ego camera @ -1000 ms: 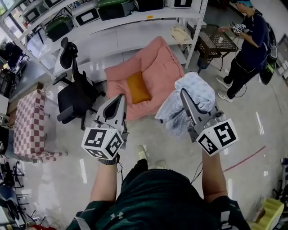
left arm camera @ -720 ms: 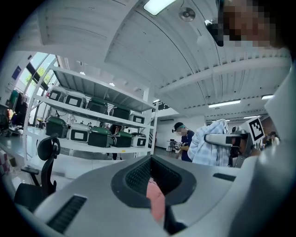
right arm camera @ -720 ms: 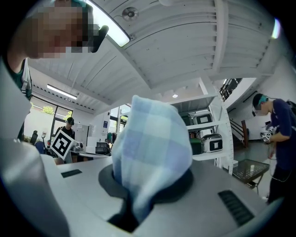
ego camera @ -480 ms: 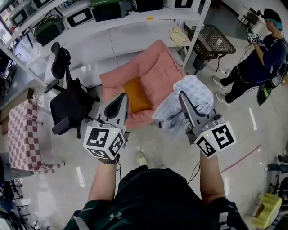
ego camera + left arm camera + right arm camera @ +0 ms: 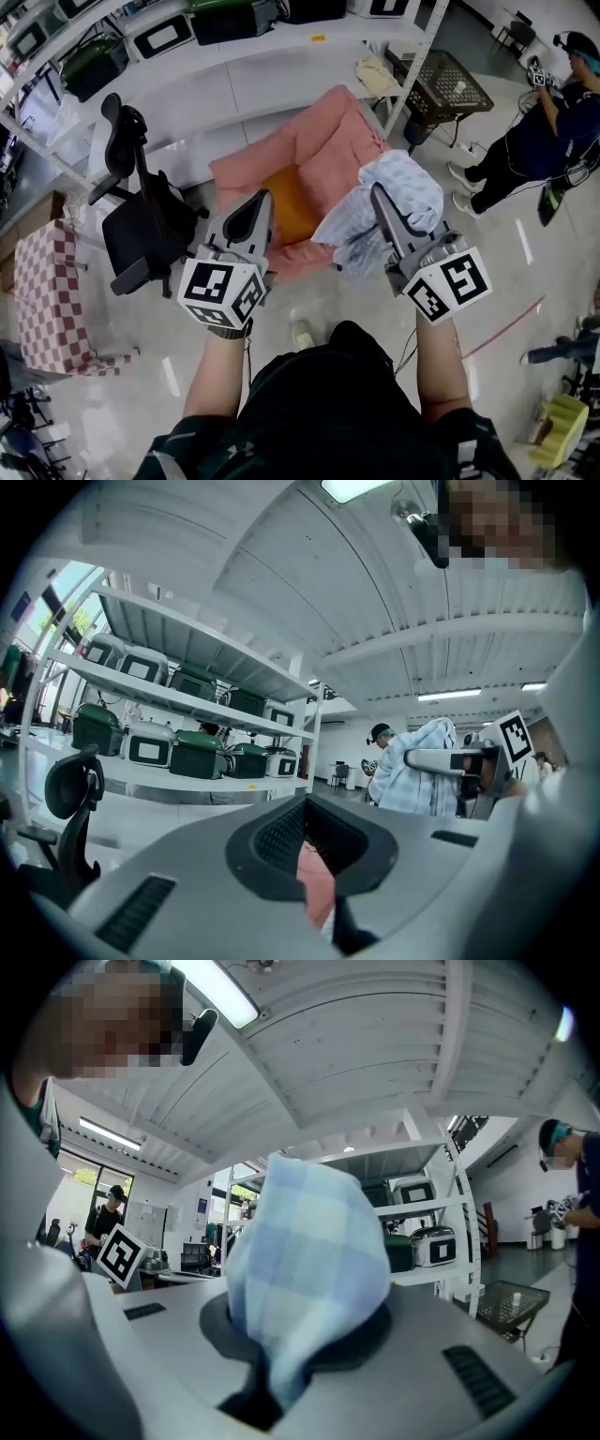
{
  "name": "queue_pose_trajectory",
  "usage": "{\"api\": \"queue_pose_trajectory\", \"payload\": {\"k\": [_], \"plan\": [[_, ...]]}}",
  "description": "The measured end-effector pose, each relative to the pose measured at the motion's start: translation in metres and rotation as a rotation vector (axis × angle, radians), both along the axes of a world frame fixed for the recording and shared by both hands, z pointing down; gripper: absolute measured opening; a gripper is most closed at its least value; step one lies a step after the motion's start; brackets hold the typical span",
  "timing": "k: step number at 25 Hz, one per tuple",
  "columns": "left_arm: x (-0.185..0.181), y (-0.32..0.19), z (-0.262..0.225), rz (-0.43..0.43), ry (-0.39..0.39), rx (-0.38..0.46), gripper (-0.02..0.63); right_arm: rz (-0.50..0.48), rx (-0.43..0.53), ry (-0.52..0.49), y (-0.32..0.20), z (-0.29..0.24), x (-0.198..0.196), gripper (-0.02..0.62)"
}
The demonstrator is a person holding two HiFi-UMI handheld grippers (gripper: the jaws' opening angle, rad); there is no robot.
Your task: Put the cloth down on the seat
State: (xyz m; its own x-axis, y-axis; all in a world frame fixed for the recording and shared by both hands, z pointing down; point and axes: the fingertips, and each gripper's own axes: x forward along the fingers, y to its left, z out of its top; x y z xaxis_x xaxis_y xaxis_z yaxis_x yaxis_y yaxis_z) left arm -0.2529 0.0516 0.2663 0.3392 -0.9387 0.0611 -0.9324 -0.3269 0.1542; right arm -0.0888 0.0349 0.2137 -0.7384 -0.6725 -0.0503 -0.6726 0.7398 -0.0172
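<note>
- In the head view, the right gripper (image 5: 377, 193) was clamped on the cloth (image 5: 403, 187), a pale blue checked one.
- The cloth was held up in the air, bunched over the jaw tips. It was seen just over the right edge of the pink seat (image 5: 309, 141) and was not laid on it.
- An orange cushion (image 5: 289, 211) was seen lying on the seat.
- The left gripper (image 5: 261, 199) was held beside the right one, with its jaws together and nothing in them.
- A black office chair (image 5: 141, 225) was seen to the left of the seat, and white shelves (image 5: 234, 66) behind it.
- In the left gripper view, the left gripper's (image 5: 314, 855) jaws were seen closed, with only a slit between them. A bit of the pink seat (image 5: 319, 885) was seen through the slit.
- The cloth (image 5: 422, 771) was seen to the right, hanging on the right gripper (image 5: 441, 759).
- In the right gripper view, the cloth (image 5: 305, 1260) was gripped between the right gripper's (image 5: 281, 1354) jaws and stood up in a big lump.
</note>
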Motion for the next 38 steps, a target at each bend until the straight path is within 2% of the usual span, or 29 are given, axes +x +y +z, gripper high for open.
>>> {"api": "queue_pose_trajectory", "payload": {"k": [10, 21, 30, 38], "plan": [[-0.011, -0.043, 0.017, -0.010, 0.005, -0.030, 0.006, -0.039, -0.016, -0.006, -0.052, 0.011, -0.028, 0.067], [-0.010, -0.131, 0.034, -0.072, 0.026, -0.031, 0.006, -0.124, -0.070, -0.005, -0.152, 0.043, -0.047, 0.069], [-0.003, -0.200, 0.072, -0.110, 0.018, -0.060, 0.006, -0.171, -0.127, 0.028, -0.229, 0.103, -0.053, 0.068], [0.016, -0.253, 0.127, -0.104, 0.027, -0.098, 0.006, -0.201, -0.172, 0.031, -0.277, 0.174, -0.057, 0.069]]}}
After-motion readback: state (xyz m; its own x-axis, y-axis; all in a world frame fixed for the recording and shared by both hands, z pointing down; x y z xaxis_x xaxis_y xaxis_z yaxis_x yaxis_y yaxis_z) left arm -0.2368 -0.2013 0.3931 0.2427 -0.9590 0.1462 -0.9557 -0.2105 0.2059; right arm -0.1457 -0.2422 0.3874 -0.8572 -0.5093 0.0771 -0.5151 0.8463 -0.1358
